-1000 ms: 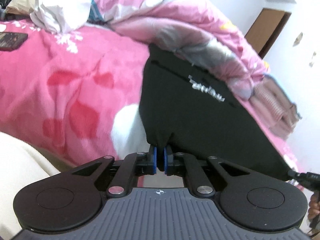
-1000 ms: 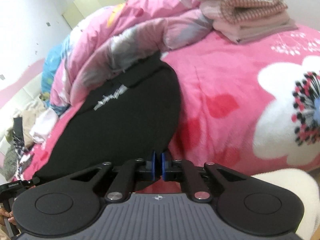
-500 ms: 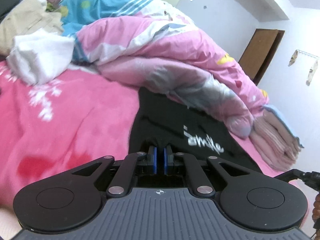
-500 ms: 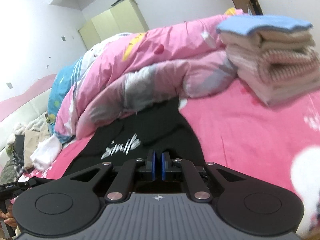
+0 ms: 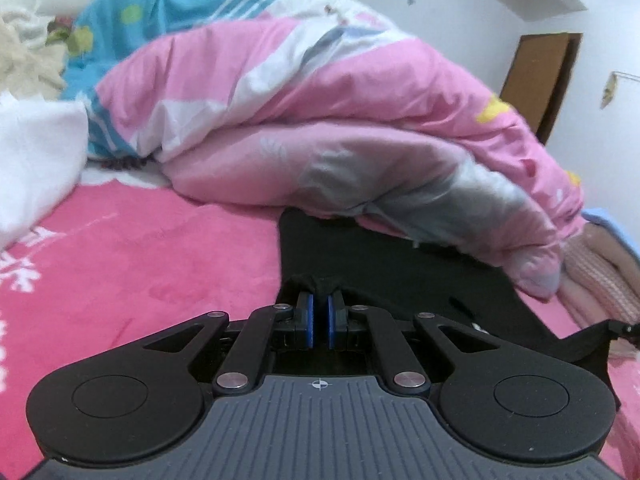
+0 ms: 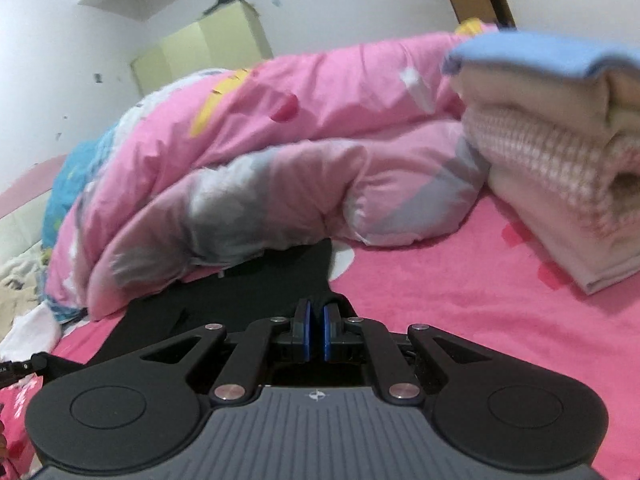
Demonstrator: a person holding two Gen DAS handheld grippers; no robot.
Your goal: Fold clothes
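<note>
A black T-shirt lies flat on the pink bedspread, its far edge tucked against the rolled pink duvet. My left gripper is shut on a bunched bit of the shirt's near left edge, low over the bed. In the right wrist view the same black shirt spreads to the left, and my right gripper is shut on its near right corner. The shirt's white lettering is hidden under the folded-over cloth. The other gripper's tip shows at the right edge.
A stack of folded pink and beige clothes with a blue piece on top stands right of the shirt. A white garment and a blue quilt lie at the left. A brown door and a pale wardrobe stand behind.
Both grippers carried the shirt's near hem forward and down toward the duvet, folding the shirt over itself. The white lettering seen earlier is now covered.
</note>
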